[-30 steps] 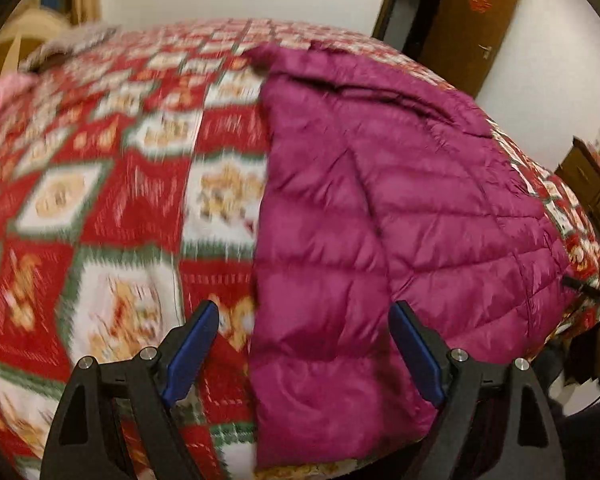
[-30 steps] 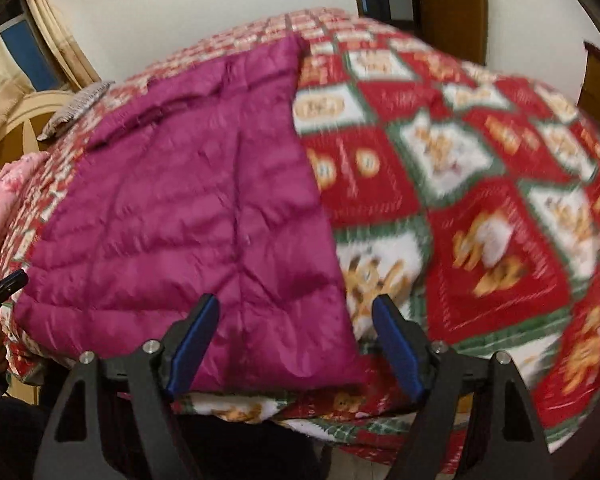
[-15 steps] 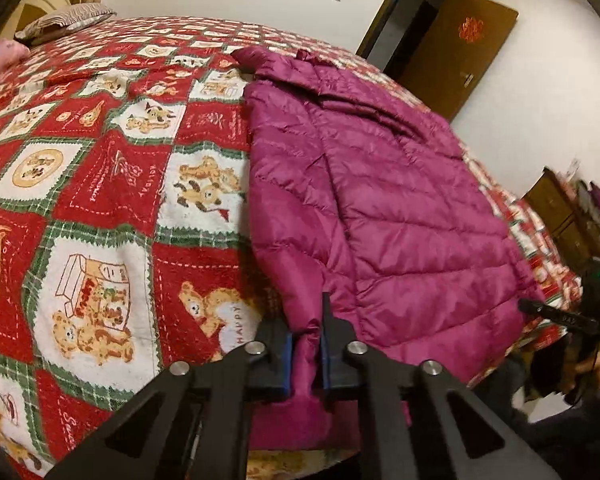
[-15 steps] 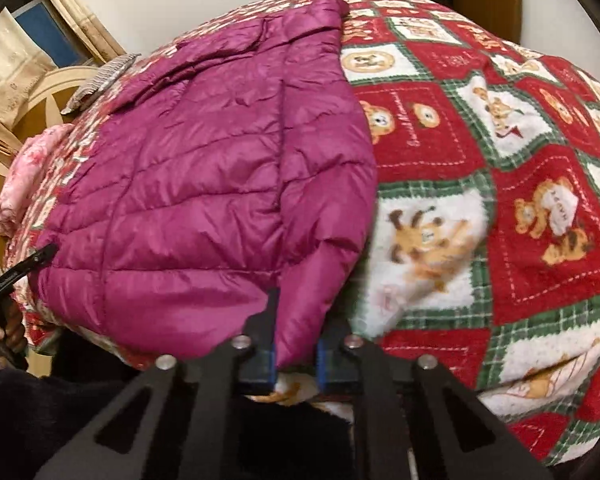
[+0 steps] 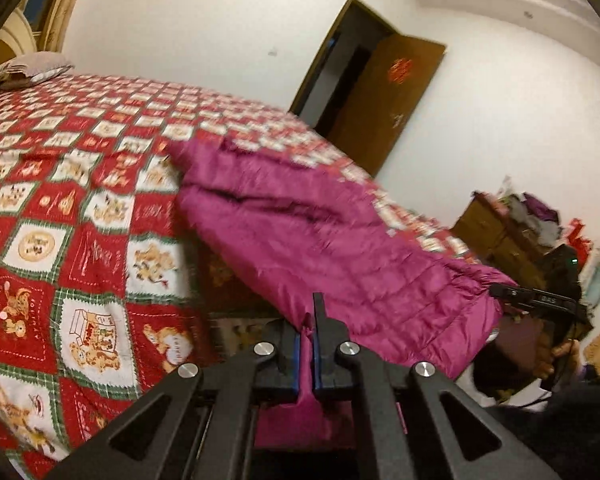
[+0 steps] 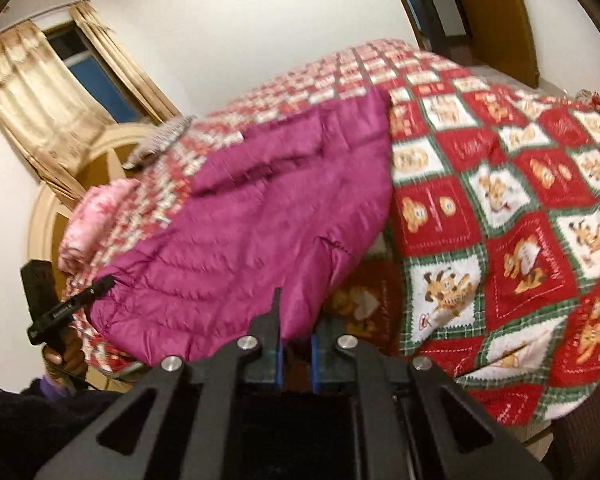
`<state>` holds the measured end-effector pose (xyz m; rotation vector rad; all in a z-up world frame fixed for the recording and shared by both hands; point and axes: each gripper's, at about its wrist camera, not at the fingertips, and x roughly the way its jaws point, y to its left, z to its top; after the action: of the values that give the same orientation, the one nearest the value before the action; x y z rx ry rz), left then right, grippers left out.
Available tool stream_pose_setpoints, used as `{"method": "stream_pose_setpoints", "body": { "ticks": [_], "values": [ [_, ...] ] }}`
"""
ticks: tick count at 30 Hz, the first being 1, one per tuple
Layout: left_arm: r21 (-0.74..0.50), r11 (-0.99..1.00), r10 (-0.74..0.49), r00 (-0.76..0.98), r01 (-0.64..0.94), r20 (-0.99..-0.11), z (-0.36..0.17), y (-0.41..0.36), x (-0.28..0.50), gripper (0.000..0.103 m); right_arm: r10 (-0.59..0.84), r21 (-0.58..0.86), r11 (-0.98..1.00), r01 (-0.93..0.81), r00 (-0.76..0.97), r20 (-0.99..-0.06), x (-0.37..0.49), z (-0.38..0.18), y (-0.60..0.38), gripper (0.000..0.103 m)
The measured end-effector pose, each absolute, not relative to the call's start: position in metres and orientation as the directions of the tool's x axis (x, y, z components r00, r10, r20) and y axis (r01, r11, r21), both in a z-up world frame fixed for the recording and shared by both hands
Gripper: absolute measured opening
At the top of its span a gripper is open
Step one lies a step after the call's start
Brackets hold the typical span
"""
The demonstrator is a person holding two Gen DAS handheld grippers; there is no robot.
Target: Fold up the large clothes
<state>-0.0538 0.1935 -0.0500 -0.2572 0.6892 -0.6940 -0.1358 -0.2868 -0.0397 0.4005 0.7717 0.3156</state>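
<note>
Jacket (image 5: 340, 248) hem is pinched at both corners by left hand-held gripper (image 5: 307, 344) & right hand-held gripper (image 6: 294, 354), lifted off bed (image 5: 80, 240) near edge; fold barely begun, rest undone imo.

the right gripper (image 6: 294, 350) pinches the magenta puffer jacket (image 6: 268, 216) hem, raised off the red patchwork bedspread (image 6: 512, 208).

red patchwork bedspread (image 5: 80, 240), grey pillow (image 5: 28, 70), open brown door (image 5: 384, 104), beige curtains (image 6: 40, 92)
</note>
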Motion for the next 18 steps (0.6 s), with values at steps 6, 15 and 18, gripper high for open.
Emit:
{"method": "stream_pose_setpoints", "body": {
  "ticks": [6,15,18],
  "values": [
    [-0.418,0.705,-0.709,0.58,0.573,-0.401,0.01,0.207,-0.085,0.003,0.438,0.461,0.867,-0.19,0.733,-0.521,-0.161,0.016,-0.283,0.012],
    [-0.487,0.763,-0.631,0.655,0.425,-0.416,0.04,0.221,0.024,0.003,0.458,0.509,0.832,-0.222,0.793,-0.402,-0.097,0.069,-0.308,0.012],
    [-0.509,0.79,-0.592,0.645,0.343,-0.484,0.028,0.216,0.075,0.003,0.472,0.535,0.817,-0.214,0.781,-0.409,-0.038,0.073,-0.314,0.012]
  ]
}}
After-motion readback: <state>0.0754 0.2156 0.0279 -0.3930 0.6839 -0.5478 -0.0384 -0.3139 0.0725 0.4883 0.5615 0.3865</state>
